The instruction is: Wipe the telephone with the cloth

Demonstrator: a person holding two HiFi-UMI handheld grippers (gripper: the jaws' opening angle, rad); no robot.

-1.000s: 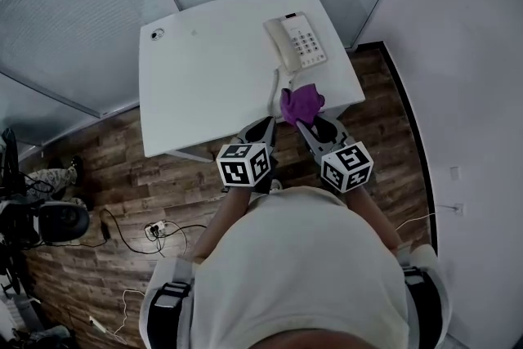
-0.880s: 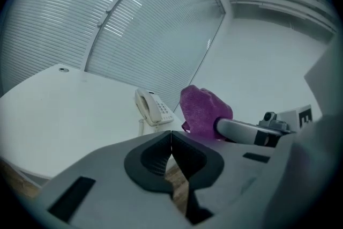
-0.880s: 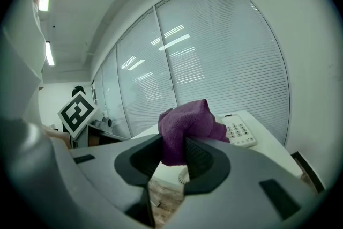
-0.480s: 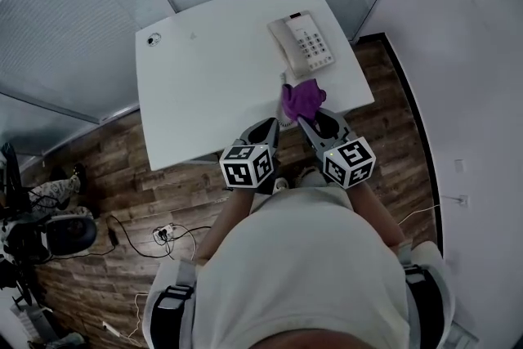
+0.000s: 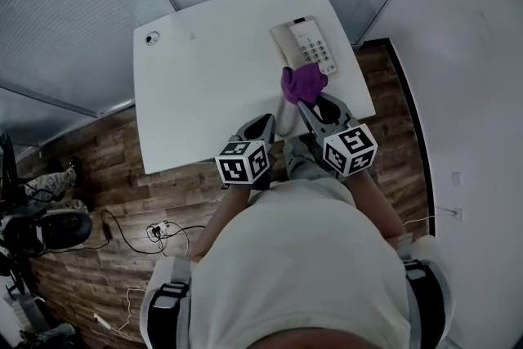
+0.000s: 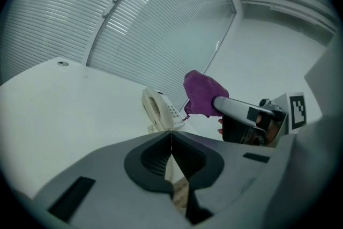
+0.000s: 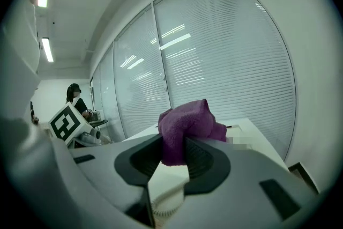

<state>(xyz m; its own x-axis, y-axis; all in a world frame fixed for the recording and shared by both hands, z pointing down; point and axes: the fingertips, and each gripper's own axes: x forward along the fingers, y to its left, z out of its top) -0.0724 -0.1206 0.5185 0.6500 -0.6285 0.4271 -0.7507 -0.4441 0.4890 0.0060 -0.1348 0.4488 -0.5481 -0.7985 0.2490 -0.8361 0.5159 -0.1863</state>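
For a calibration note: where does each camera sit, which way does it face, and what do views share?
Head view: on the person's head, steeply down at white rectangular table, cream push-button telephone; shows torso, left gripper, right gripper.
Left gripper view: on that gripper, along its shut jaws toward the telephone.
Right gripper view: on that gripper, along jaws clamped on purple fuzzy cloth, toward blind-covered glass wall.
Shared: cloth in all three; telephone in head and left gripper views.

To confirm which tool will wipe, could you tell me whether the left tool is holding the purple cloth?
No, the purple cloth is clamped in the right tool, while the left tool is shut on nothing.
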